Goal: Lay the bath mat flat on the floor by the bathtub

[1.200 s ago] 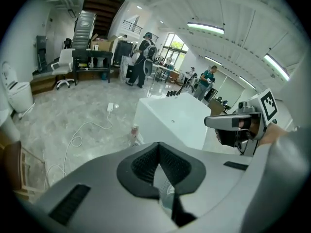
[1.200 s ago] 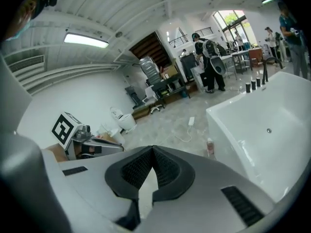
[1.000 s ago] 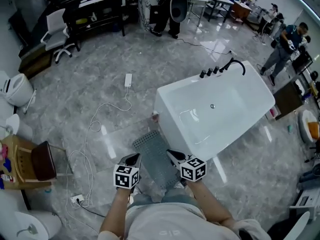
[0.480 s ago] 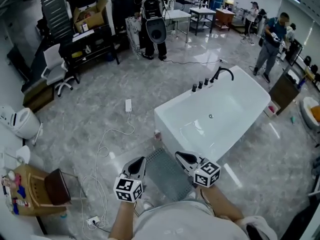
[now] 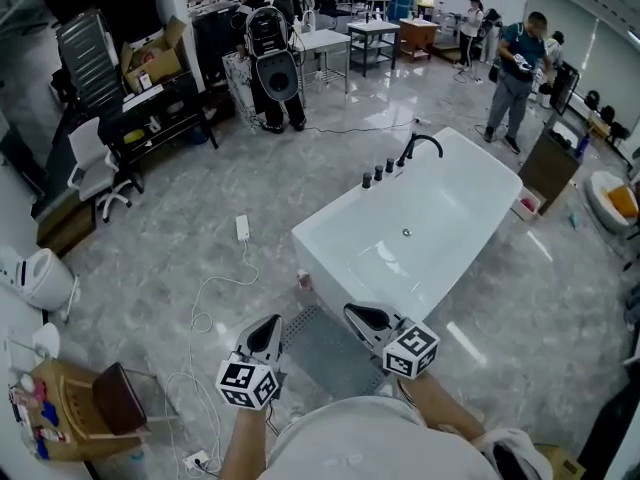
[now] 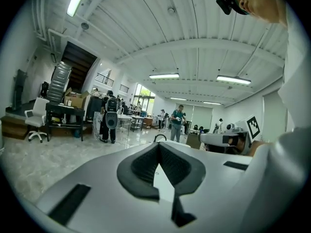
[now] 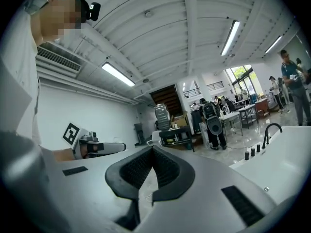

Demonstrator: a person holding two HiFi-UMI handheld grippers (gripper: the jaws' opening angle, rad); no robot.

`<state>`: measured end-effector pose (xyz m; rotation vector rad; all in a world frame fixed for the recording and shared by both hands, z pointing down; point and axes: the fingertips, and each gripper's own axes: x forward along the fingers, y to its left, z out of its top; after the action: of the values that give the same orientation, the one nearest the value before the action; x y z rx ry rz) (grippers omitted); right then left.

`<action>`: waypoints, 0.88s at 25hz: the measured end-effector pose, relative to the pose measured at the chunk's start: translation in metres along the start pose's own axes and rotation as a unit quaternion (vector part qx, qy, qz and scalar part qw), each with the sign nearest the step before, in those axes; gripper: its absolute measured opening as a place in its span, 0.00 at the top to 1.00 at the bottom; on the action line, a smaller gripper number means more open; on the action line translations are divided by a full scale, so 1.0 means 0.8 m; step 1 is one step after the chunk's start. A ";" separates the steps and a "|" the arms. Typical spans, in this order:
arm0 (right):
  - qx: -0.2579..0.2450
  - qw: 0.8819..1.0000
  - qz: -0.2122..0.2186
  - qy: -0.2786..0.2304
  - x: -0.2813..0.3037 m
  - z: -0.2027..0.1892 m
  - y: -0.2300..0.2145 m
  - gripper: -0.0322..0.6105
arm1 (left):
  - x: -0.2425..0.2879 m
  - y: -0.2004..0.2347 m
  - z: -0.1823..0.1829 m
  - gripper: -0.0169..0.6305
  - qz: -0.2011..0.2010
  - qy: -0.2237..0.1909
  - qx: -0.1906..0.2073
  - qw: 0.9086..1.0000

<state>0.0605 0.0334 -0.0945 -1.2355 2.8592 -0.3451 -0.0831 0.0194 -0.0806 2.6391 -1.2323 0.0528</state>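
Note:
The grey perforated bath mat [image 5: 325, 353] lies flat on the marble floor against the near left side of the white bathtub [image 5: 410, 233]. Both grippers hang above the mat's near end without touching it. My left gripper [image 5: 268, 326] is over its left edge and my right gripper [image 5: 355, 314] over its right edge, close to the tub wall. Each is shut with nothing in it. In the left gripper view the jaws [image 6: 159, 143] meet at their tips. The right gripper view shows its jaws [image 7: 152, 148] closed too, with the tub [image 7: 279, 149] to the right.
A white cable and power strip [image 5: 243, 228] trail over the floor to the left of the mat. A wooden table with a chair [image 5: 60, 398] stands at the lower left, and a small bottle [image 5: 302, 281] at the tub's corner. A person [image 5: 515, 63] stands beyond the tub.
The head view has swung up and pulled back, so tub and mat sit lower and smaller. Both grippers stay shut and empty above the mat, which has not moved.

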 end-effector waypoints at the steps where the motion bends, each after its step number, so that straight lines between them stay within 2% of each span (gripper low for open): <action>1: -0.001 1.000 -0.004 -0.002 -0.002 0.000 -0.001 0.91 | 0.000 -0.003 0.003 0.95 -0.004 -0.007 0.005 1.000; 6: -0.001 1.000 -0.018 -0.007 -0.010 0.002 0.002 0.91 | -0.004 -0.011 0.014 0.95 -0.013 -0.032 0.001 0.999; 15: -0.024 0.999 -0.042 -0.010 -0.030 0.001 0.012 0.91 | -0.007 -0.026 0.004 0.95 -0.024 -0.018 0.004 1.000; 22: -0.017 0.998 -0.052 -0.011 -0.036 0.001 0.004 0.91 | -0.005 -0.028 -0.002 0.95 -0.024 -0.013 0.002 1.000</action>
<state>0.0784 0.0559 -0.0985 -1.3895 2.8008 -0.2838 -0.0684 0.0364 -0.0837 2.6801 -1.1777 0.0140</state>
